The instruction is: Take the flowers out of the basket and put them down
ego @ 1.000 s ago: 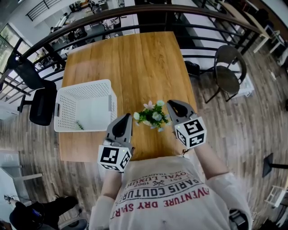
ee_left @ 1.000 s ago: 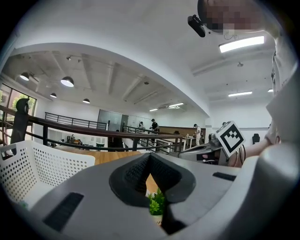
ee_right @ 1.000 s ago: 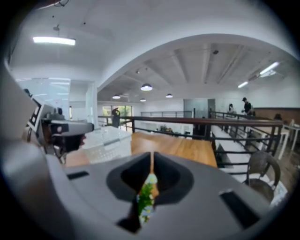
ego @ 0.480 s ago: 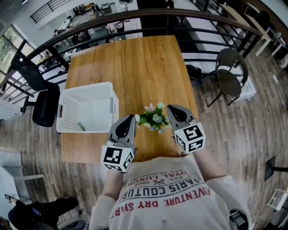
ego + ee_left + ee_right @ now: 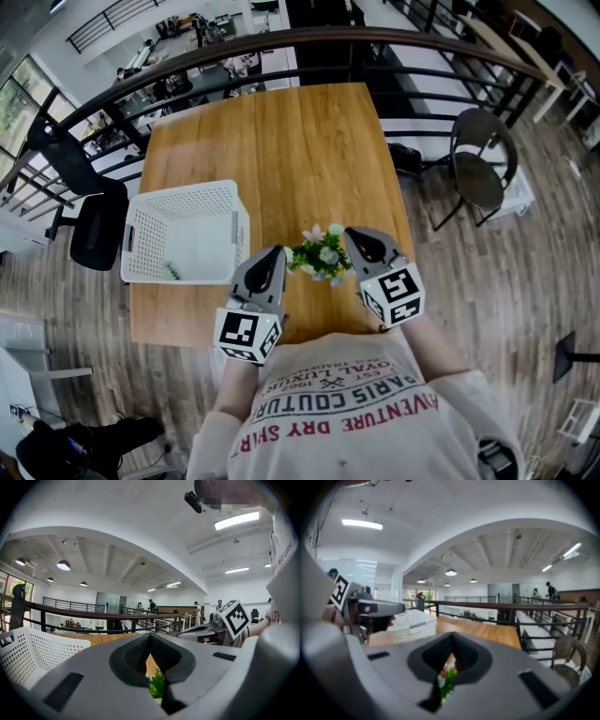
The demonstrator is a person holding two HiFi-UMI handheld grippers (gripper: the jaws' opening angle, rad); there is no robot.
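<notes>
A small bunch of green leaves with white and pink flowers point(image 5: 322, 255) stands on the wooden table point(image 5: 281, 141) near its front edge. It is outside the white basket point(image 5: 183, 232) and right of it. My left gripper point(image 5: 265, 265) is just left of the flowers and my right gripper point(image 5: 359, 242) just right of them. Both have their jaws together and hold nothing. The left gripper view shows the flowers point(image 5: 157, 686) low behind the shut jaws point(image 5: 150, 637). The right gripper view shows them point(image 5: 447, 677) the same way below the jaws point(image 5: 452, 637). A small green sprig point(image 5: 171, 272) lies in the basket.
A dark railing point(image 5: 281, 52) runs behind the table's far edge. A black office chair point(image 5: 89, 220) stands left of the basket and a round chair point(image 5: 478, 155) to the right on the wooden floor. The person's shirt point(image 5: 347, 403) fills the near side.
Both grippers stay on either side of the flowers, with little movement. The head view has shifted so the table sits slightly lower in the picture.
</notes>
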